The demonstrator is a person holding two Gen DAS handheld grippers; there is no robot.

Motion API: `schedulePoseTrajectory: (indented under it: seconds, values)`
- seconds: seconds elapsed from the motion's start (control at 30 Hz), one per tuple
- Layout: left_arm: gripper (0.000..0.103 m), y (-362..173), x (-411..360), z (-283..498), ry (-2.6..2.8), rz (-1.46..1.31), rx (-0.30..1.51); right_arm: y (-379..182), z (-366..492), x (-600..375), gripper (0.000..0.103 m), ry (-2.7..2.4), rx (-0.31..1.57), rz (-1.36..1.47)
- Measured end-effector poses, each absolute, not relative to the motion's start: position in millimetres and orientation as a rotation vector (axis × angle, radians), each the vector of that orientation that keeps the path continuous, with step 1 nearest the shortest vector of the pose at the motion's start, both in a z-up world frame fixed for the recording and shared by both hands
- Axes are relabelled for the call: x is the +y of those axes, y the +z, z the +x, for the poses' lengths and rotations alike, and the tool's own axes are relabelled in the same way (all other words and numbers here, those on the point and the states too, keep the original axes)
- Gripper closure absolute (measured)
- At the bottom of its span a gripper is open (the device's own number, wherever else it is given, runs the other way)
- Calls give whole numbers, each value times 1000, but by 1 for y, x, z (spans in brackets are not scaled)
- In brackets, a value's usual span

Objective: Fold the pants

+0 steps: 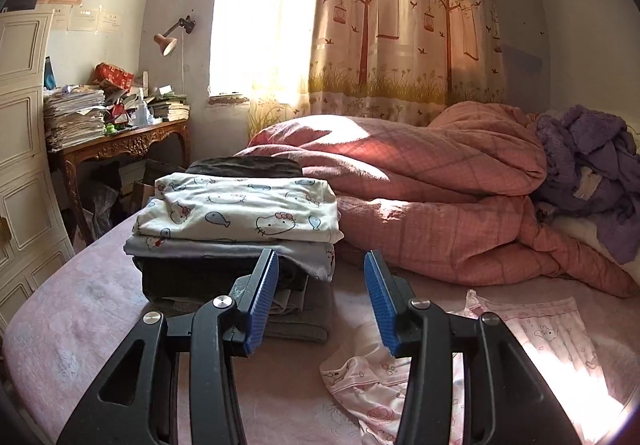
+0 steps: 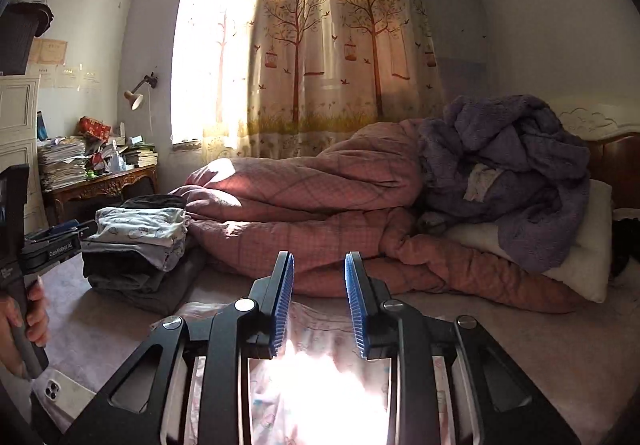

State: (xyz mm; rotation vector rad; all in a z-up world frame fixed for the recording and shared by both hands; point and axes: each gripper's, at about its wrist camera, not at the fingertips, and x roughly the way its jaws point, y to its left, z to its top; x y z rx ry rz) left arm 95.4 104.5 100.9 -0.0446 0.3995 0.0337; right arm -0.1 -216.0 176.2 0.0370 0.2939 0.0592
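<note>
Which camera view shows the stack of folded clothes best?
The left wrist view: the stack of folded clothes fills the near middle, cartoon print readable. The right wrist view shows the same stack smaller, at the left, partly behind the left gripper.

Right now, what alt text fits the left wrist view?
Open left tongs with blue pads hang empty above a bed, between a stack of folded clothes and crumpled pink patterned pants. Behind lie a pink quilt and a sunlit tree-print curtain.
</note>
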Motion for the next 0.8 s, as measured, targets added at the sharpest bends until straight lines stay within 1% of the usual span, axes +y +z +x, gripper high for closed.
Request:
schedulePoseTrajectory:
  seconds: [0.17, 0.23, 0.27, 0.33, 0.43, 0.53, 0.6, 0.67, 0.8]
  values:
    - [60, 23, 120, 145, -132, -125, 617, 170, 86, -180, 76, 189, 391, 112]
    - [60, -6, 114, 160, -180, -100, 686, 160, 117, -163, 75, 226, 422, 117]
    - [62, -20, 108, 165, -147, -69, 730, 155, 132, -154, 75, 246, 441, 117]
    - [62, -37, 103, 171, -162, -90, 808, 142, 160, -139, 75, 275, 487, 120]
    - [62, -50, 103, 174, -140, -111, 862, 110, 198, -122, 75, 295, 592, 126]
    - [60, -50, 108, 173, -139, -152, 863, 70, 227, -119, 75, 282, 712, 120]
    - [58, -49, 108, 172, -126, -140, 852, 44, 242, -123, 75, 261, 785, 105]
    - [52, -49, 111, 171, -117, -130, 850, 21, 254, -132, 75, 256, 839, 116]
    - [50, -46, 119, 170, -113, -143, 848, -15, 274, -144, 75, 235, 928, 134]
